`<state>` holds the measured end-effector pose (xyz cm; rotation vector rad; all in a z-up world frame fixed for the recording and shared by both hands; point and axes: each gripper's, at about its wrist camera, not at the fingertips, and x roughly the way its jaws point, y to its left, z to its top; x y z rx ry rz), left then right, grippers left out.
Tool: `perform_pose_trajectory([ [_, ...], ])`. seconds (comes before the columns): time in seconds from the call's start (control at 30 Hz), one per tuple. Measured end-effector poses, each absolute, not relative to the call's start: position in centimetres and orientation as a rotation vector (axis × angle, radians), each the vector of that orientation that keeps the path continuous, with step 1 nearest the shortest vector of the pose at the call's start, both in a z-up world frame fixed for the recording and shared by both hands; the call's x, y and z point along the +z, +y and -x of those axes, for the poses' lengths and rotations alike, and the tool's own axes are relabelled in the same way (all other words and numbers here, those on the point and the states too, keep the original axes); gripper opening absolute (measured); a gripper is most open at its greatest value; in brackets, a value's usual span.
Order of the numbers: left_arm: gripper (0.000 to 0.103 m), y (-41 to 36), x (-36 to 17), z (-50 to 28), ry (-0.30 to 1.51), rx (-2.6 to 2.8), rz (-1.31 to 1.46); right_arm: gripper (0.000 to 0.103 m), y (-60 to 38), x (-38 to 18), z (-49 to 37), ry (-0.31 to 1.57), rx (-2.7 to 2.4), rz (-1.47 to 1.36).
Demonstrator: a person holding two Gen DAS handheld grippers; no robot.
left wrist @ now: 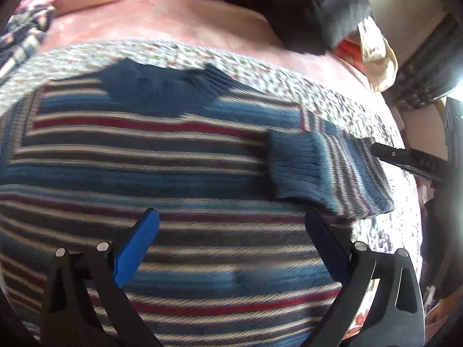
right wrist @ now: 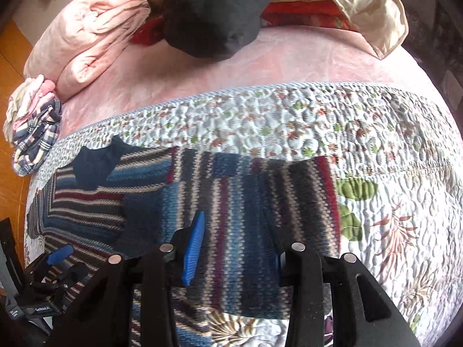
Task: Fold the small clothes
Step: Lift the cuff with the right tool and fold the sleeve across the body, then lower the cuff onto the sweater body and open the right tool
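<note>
Striped sweater [left wrist: 150, 156] flat on the quilt [right wrist: 289, 115], one sleeve [left wrist: 327, 170] folded across its body (cuff inward), left gripper [left wrist: 231, 225] spread above it, right gripper [right wrist: 237, 237] spread over the sleeve.

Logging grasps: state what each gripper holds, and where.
Nothing held. Left gripper and right gripper hover open over the striped sweater.

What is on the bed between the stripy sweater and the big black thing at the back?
In the right wrist view, a strip of flowery quilt, then bare pink blanket, lies between the striped sweater and the black garment.
</note>
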<state>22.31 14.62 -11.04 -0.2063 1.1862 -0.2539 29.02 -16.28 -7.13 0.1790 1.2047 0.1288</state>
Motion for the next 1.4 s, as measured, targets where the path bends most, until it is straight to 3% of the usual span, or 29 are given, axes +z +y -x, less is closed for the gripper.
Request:
perform_pose_trajectory([
  [0.17,0.098,11.1,-13.1,-24.7,1.257,-0.258,0.212,0.04,-21.2,-7.2,-29.0,1.182,0.068,-0.257],
  [0.27,0.092,9.8,-14.0,-25.5,1.294,-0.26,0.225,0.04,-23.1,-7.1,-28.7,1.164,0.052,-0.304],
  [0.33,0.07,9.1,-14.6,-26.0,1.328,-0.284,0.259,0.04,-23.8,-7.0,-28.6,1.157,0.039,-0.301],
  [0.43,0.067,7.9,-14.8,-26.2,1.341,-0.266,0.252,0.04,-24.3,-7.1,-28.5,1.155,0.026,-0.298],
  [0.47,0.061,7.6,-14.8,-26.2,1.334,-0.25,0.233,0.04,-24.5,-7.1,-28.5,1.155,0.027,-0.308],
  [0.53,0.037,7.4,-14.7,-26.1,1.323,-0.242,0.223,0.04,-24.4,-7.1,-28.3,1.156,0.028,-0.308],
  [0.6,0.023,7.3,-14.3,-25.9,1.31,-0.254,0.237,0.04,-24.0,-7.0,-28.3,1.155,0.027,-0.286],
  [0.73,0.007,7.8,-12.4,-25.3,1.251,-0.279,0.254,0.04,-23.4,-7.0,-28.3,1.157,0.04,-0.275],
  [0.97,0.007,11.2,-8.0,-24.5,1.13,-0.261,0.238,0.04,-22.2,-8.1,-28.3,1.209,0.136,-0.343],
  [1.4,0.007,23.0,-5.3,-23.4,1.041,-0.132,0.272,0.042,-15.9,-8.6,-28.0,1.245,0.369,-0.328],
])
